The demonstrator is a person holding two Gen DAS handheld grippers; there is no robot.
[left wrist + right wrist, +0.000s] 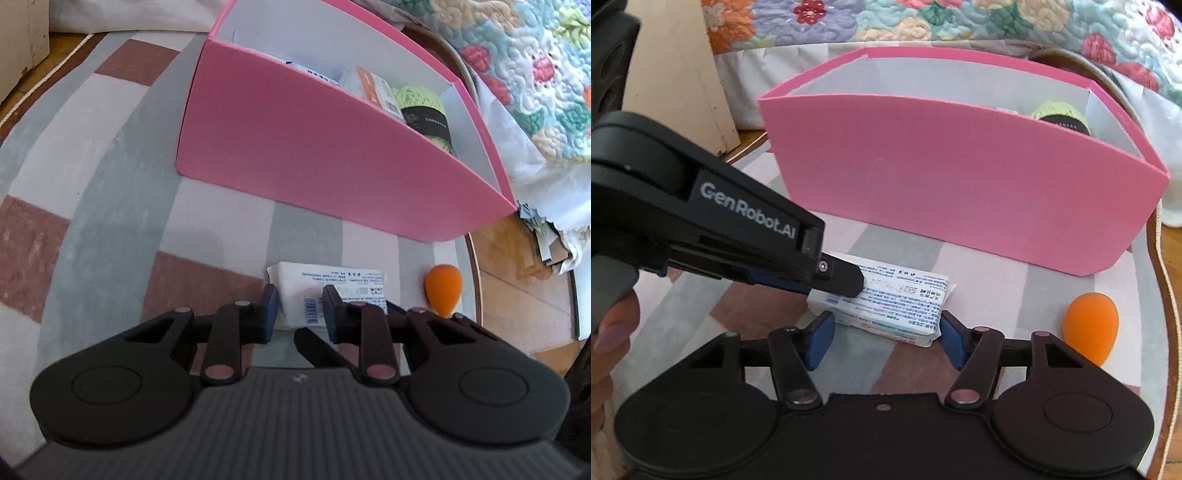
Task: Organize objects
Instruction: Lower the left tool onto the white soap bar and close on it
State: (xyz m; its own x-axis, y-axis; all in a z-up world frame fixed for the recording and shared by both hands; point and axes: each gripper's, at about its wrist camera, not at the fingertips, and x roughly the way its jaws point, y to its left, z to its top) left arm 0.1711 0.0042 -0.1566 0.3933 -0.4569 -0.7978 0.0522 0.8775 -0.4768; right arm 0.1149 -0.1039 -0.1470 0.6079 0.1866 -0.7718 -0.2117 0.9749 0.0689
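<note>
Now I've got the left hand-held gripper (pixel 300 304) clenched on the tissue pack (pixel 886 306) on the rug; right hand-held gripper (pixel 886 338) brackets it (grip uncertain). Next: lift into pink box (pixel 960 184).

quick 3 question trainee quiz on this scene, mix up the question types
1. True or false: the orange sponge lies inside the pink box.
2. Which item shows in the pink box? A) green yarn B) a red mug C) scissors
3. Fill in: both hand-held grippers, left and right, are at the white ____.

Key: 1 false, it lies on the rug beside the box. 2 A. 3 packet.
</note>
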